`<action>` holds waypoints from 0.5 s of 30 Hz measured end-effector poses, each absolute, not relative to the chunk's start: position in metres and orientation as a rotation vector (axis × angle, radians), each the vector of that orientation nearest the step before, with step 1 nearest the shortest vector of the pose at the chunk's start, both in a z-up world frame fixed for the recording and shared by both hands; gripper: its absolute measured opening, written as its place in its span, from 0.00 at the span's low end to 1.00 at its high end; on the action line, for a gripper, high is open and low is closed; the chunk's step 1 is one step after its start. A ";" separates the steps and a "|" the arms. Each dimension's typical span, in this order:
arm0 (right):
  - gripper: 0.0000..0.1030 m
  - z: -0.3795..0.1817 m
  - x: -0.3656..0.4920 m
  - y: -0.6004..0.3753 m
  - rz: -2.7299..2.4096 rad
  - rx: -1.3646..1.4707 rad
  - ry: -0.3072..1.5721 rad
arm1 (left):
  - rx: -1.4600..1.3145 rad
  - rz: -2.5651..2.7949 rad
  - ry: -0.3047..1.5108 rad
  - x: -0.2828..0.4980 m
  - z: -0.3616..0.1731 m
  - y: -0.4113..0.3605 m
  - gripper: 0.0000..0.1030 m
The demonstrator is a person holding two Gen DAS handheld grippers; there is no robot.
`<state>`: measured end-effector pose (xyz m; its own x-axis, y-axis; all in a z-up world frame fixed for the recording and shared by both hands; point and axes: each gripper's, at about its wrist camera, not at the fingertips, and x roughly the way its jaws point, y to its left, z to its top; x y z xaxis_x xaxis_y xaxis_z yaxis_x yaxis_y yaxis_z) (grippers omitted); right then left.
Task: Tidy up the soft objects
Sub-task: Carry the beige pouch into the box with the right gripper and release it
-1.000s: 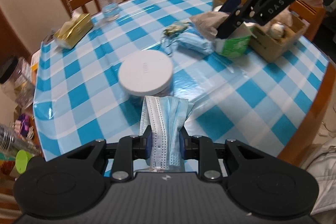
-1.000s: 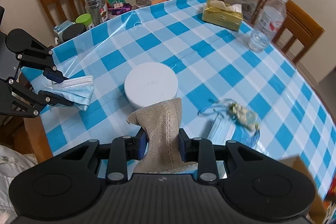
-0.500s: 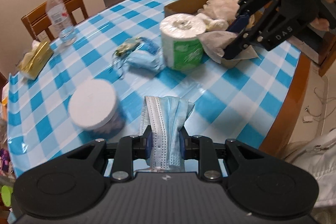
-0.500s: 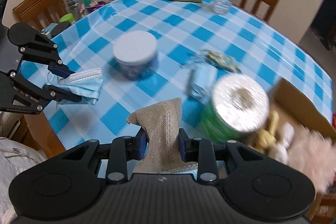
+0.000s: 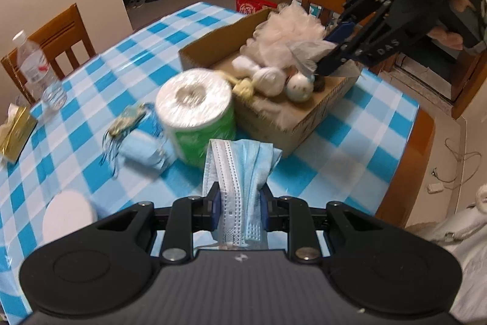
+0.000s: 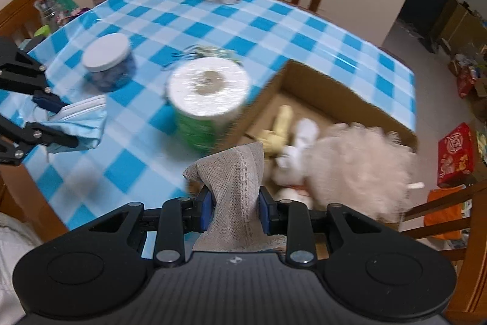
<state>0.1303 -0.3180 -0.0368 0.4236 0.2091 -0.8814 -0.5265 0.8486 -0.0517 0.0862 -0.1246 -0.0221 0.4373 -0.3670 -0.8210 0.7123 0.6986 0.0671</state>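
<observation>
Both my hands have swung across the table since a second ago: the white-lidded jar (image 6: 106, 54) that sat dead ahead of each now lies off to the left, and the cardboard box (image 5: 307, 124) has come up in front. My left gripper (image 5: 239, 204) is clamped on the folded blue face mask (image 5: 240, 169), which stands up between the pads. My right gripper (image 6: 232, 210) is pinching the beige mesh cloth (image 6: 234, 172) the same way.

Here's what counts: the right one is the nearer. In the left view its tips hang over the box's far right corner, above the fluffy white puff (image 5: 289, 29) and the small soft toys already inside. In its own view the box's open top is straight ahead and just below the cloth. So, I judge, the cloth drops first.

My left hand is short of it. The box lies ahead and to the right, with the toilet roll (image 5: 196, 114) standing against the box's near left wall, right between mask and opening. The box's long side runs away up-left towards the table's far edge. I'd carry the mask right, past the roll, then let go.
</observation>
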 end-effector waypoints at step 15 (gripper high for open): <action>0.77 -0.063 0.164 -0.349 0.589 -0.334 0.988 | 0.421 -0.636 0.859 0.115 -0.011 -0.194 0.22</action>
<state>0.1636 -0.3488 -0.0633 0.4141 0.3114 -0.8553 -0.6039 0.7971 -0.0022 0.1147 -0.1941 -0.0107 0.4891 -0.3429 -0.8020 0.6668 0.7397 0.0903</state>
